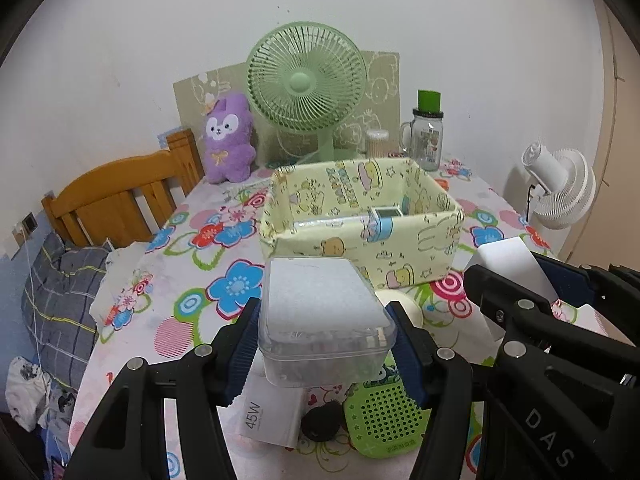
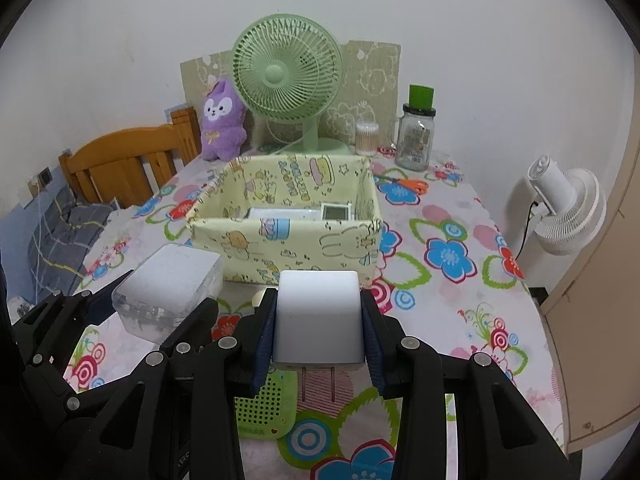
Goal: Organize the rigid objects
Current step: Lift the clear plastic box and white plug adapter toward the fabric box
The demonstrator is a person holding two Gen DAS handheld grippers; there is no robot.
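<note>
Blue-padded left gripper (image 1: 324, 344) clamps a clear box (image 1: 324, 320), contents blurred; right gripper (image 2: 320, 324) clamps a white charger (image 2: 319, 316).

Fan (image 2: 286, 80) behind fabric box (image 2: 288, 236), jar (image 2: 416, 136) rightward.

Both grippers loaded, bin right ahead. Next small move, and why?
Probably carry both forward over the yellow fabric bin. The left gripper grips the clear plastic case, the right gripper the white charger; both sit short of the bin's near wall, and its open top shows room.
</note>
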